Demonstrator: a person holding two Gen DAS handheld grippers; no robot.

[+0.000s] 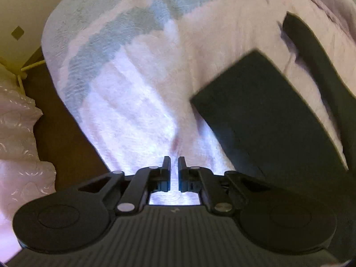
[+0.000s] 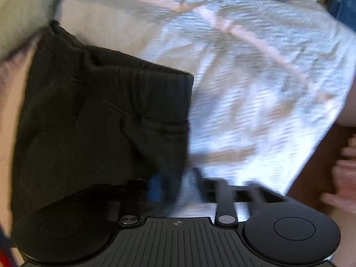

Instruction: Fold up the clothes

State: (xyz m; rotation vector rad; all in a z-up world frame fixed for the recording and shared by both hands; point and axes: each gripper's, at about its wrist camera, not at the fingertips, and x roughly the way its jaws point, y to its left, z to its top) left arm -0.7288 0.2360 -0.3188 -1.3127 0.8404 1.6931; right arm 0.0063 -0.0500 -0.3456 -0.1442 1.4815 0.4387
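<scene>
Left gripper (image 1: 174, 163): jaws nearly together, a thin slit between them, nothing clamped; it points down at the pale blanket (image 1: 138, 102) with bare pads. No garment in it.

Right gripper (image 2: 198, 184): blurred in its own view, but the jaws stand wide apart, 1 finger at the edge of the black garment (image 2: 100, 120), the other over the striped bedding. Cannot see any cloth pinched between them.

The black garment lies flat on the blanket, looks like shorts or trousers already folded at least once; ribbed elastic waistband (image 2: 142, 71) faces away from the right gripper. In the left wrist view the same garment (image 1: 262, 120) sits to the right of the left gripper, apart from it. A 2nd dark piece shows behind it near the right edge; cannot tell if it is part of the same garment.

Around: brown floor (image 1: 64, 124) beside the bed, a pinkish embossed cloth (image 1: 20, 146) at far left, a person's hand (image 2: 344, 178) at the right edge of the right view.

Step, judged: between folds, both grippers free of the cloth, a fold probably just laid. Next move calls for lowering the right gripper onto the near edge, the left onto the same edge, pinching all layers together, then carrying it across evenly so the stack does not skew.
</scene>
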